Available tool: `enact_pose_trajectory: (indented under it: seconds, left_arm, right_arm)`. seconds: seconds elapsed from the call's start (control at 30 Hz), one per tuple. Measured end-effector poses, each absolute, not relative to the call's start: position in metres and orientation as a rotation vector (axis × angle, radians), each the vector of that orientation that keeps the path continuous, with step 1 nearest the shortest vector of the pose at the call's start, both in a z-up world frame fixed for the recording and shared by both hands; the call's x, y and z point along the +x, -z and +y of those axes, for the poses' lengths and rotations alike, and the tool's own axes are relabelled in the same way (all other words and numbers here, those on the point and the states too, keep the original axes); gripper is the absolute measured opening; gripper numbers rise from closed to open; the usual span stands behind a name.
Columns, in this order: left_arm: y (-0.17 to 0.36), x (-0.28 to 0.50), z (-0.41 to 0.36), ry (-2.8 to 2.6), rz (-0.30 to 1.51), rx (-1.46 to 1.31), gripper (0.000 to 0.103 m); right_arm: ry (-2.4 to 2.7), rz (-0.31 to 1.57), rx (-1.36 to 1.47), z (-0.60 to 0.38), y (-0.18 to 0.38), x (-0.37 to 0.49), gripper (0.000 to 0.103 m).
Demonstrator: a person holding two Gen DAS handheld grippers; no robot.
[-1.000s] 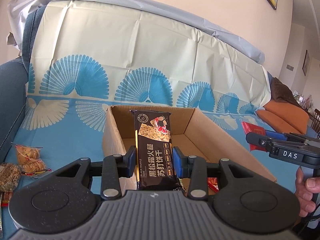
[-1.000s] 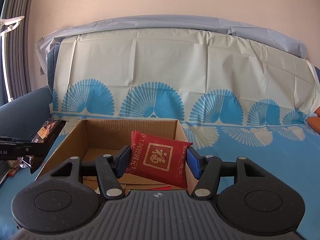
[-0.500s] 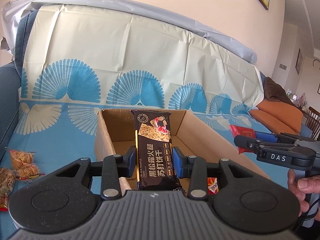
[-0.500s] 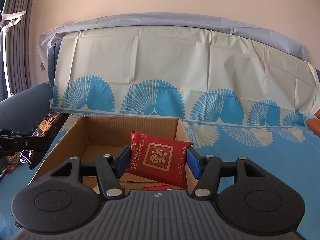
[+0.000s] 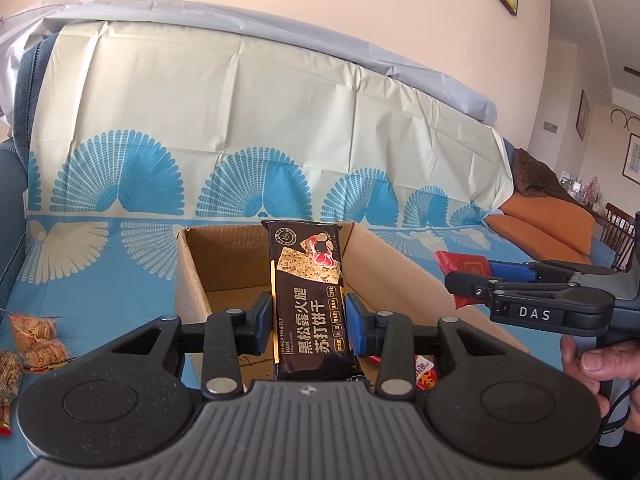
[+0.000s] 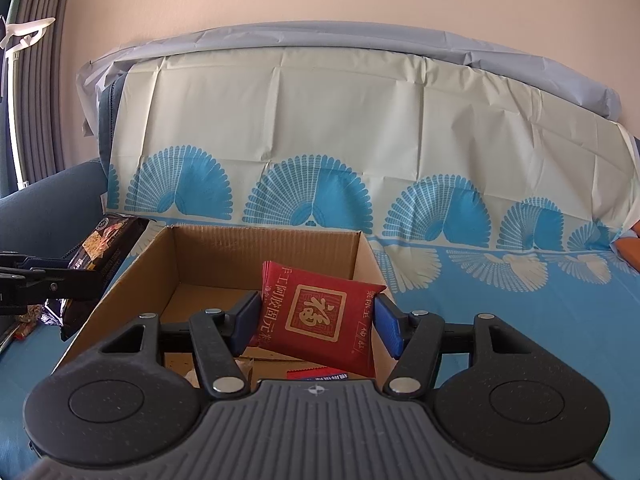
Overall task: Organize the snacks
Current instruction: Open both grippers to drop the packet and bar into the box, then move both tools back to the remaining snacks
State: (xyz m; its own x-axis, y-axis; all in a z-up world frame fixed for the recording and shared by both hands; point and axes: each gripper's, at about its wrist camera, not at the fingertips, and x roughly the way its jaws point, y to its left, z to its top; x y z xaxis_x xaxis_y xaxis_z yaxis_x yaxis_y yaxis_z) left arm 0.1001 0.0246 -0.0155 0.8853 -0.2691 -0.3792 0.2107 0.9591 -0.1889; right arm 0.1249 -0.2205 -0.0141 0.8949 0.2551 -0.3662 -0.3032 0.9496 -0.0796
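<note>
My left gripper [image 5: 309,322] is shut on a long black cracker packet [image 5: 306,280], held upright over the near end of an open cardboard box [image 5: 188,264]. My right gripper [image 6: 316,322] is shut on a red square packet [image 6: 320,316] with a gold seal, over the same box [image 6: 120,292]. In the left wrist view the right gripper [image 5: 452,276] comes in from the right with the red packet [image 5: 460,264] above the box's right wall. In the right wrist view the left gripper's fingers [image 6: 52,280] and the black packet [image 6: 104,244] stand at the box's left wall.
Loose snack packets [image 5: 36,336] lie on the blue fan-patterned cloth [image 5: 100,272] left of the box. A few small packets [image 5: 422,368] lie on the box floor. The covered sofa back [image 6: 320,120] rises behind. A hand [image 5: 600,364] grips the right tool's handle.
The left wrist view has swung slightly: the box sits more to the right in frame and the right gripper has drifted closer. Both packets stay gripped.
</note>
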Motion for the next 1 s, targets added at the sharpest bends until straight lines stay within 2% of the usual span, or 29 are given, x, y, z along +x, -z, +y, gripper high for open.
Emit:
enact_pose_trajectory:
  seconds: [0.2,0.23,0.3,0.43,0.53,0.8,0.87,0.93,1.0]
  left_arm:
    - [0.014,0.096,0.020,0.295,0.400,-0.147,0.043]
    - [0.014,0.096,0.020,0.309,0.403,-0.157,0.046]
    - [0.014,0.096,0.019,0.325,0.409,-0.168,0.061]
    - [0.015,0.099,0.021,0.290,0.417,-0.168,0.066]
    - [0.019,0.105,0.027,0.243,0.457,-0.170,0.071]
    - [0.023,0.109,0.038,0.180,0.503,-0.150,0.076]
    - [0.023,0.107,0.041,0.174,0.502,-0.146,0.076]
    - [0.022,0.104,0.043,0.165,0.502,-0.137,0.076]
    - [0.021,0.100,0.047,0.156,0.497,-0.133,0.076]
  right_arm:
    - [-0.294,0.364,-0.134,-0.220,0.014,0.125,0.066]
    - [-0.295,0.369,-0.131,-0.220,0.014,0.125,0.070]
    - [-0.287,0.383,-0.119,-0.221,0.014,0.129,0.076]
    - [-0.222,0.401,-0.070,-0.230,0.015,0.134,0.086]
    - [-0.126,0.470,-0.091,-0.235,0.025,0.145,0.087]
    - [0.023,0.700,-0.050,-0.253,0.056,0.173,0.086]
    - [0.004,0.737,-0.047,-0.252,0.061,0.175,0.082]
    - [-0.030,0.774,-0.052,-0.247,0.065,0.176,0.070]
    - [-0.035,0.780,-0.093,-0.241,0.065,0.174,0.069]
